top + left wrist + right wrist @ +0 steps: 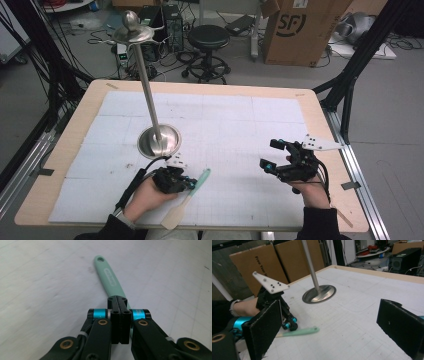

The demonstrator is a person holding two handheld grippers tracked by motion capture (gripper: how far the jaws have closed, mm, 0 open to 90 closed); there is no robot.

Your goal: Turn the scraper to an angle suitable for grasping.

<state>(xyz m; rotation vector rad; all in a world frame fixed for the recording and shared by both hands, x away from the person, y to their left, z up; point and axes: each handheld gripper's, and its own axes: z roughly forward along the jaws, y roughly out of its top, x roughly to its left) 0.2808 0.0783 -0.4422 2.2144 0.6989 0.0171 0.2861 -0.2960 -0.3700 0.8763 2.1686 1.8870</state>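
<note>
The left gripper (119,300) has two black jaws that come up from the bottom of the picture. They are pressed tight on a mint green handle (110,280). The handle is long and flat. It sticks out past the jaws and points up and a little to the left. It has a small round hole at its far tip and some raised letters along it, too small to read. Under it lies a white mat (45,290) with thin grid lines.
</note>
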